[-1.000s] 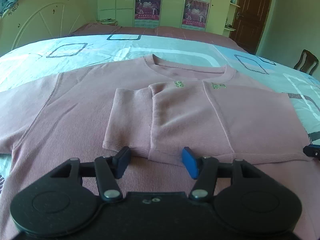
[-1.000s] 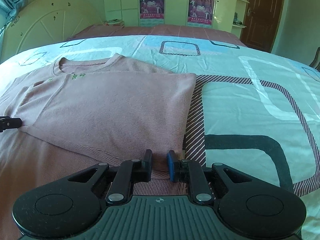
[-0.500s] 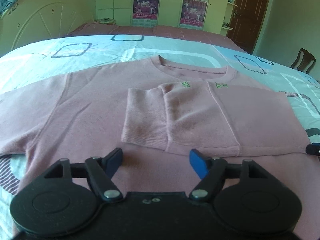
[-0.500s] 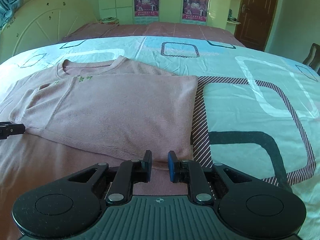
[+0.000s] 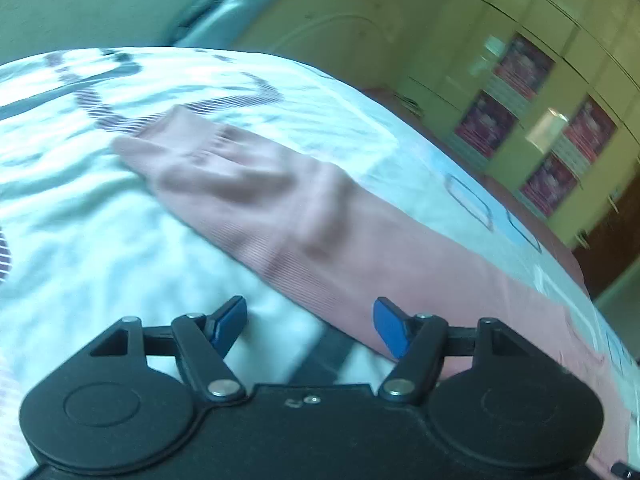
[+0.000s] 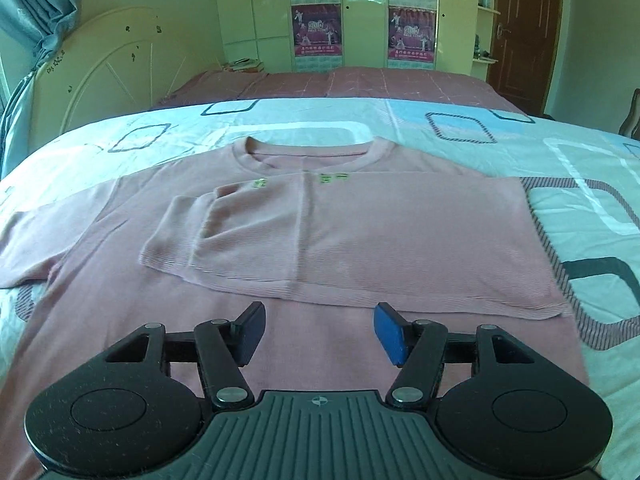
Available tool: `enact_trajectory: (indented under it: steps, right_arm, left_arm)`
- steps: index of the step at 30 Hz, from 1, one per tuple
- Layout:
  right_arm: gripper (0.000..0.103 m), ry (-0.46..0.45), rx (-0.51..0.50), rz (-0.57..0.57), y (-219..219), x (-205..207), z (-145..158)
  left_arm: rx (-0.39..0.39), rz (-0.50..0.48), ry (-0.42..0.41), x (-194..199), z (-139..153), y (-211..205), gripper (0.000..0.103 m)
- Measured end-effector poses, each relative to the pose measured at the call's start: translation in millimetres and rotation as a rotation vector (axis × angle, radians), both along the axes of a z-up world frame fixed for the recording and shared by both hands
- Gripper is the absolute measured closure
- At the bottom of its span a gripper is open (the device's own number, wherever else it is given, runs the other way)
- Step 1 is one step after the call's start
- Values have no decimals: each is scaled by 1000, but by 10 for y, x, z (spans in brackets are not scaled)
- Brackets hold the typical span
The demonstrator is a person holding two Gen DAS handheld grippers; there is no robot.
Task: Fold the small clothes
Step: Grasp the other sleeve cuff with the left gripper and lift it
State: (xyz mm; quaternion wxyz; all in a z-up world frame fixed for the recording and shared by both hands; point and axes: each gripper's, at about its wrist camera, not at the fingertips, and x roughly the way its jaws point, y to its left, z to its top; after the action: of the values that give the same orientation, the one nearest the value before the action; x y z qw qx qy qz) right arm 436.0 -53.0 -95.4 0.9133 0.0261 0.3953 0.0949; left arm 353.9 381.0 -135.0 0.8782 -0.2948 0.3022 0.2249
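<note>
A pink long-sleeved shirt lies flat on the bed, its right side and sleeve folded over the chest, the cuff ending near the middle. My right gripper hovers over the shirt's lower part; its jaws are opening and nothing is between the pads. The blurred, tilted left wrist view shows the unfolded left sleeve stretched across the sheet. My left gripper is just short of that sleeve's near edge; its jaws are closing but stand wide apart, holding nothing.
The bed sheet is pale blue with dark square patterns. A cream headboard stands at the left and a wardrobe with posters at the back. A brown door and a chair are at the right.
The left view swung left and rolled, from the shirt's chest to the outstretched left sleeve. The right gripper's jaws spread from nearly shut to wide, and it moved left from the shirt's folded right edge.
</note>
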Motion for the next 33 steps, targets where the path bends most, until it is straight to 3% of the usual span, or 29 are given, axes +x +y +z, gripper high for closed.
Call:
enact_trajectory:
  steps: [3, 8, 11, 14, 16, 20, 25, 33]
  right_arm:
    - [42, 7, 27, 2, 272, 79, 28]
    - [42, 27, 80, -28, 485, 247, 91]
    - [42, 19, 76, -35, 526, 306, 147]
    - [42, 13, 69, -52, 494, 333, 165]
    - [42, 16, 65, -70, 432, 355, 155]
    - [42, 11, 61, -97, 266, 379, 140]
    - [42, 9, 92, -125, -8, 386, 123]
    - [42, 7, 159, -154, -534, 353, 105]
  left_arm:
    - [-118, 94, -56, -119, -35, 545, 53]
    - [-223, 168, -138, -85, -141, 1011, 56]
    - [-229, 193, -149, 1, -179, 1106, 66]
    - [-234, 200, -130, 84, -181, 1152, 93]
    - [-218, 174, -157, 132, -130, 1098, 94]
    - [-163, 47, -200, 386, 82, 680, 94]
    - [-100, -175, -205, 824, 339, -193, 94]
    - [65, -555, -67, 1436, 377, -2083, 94]
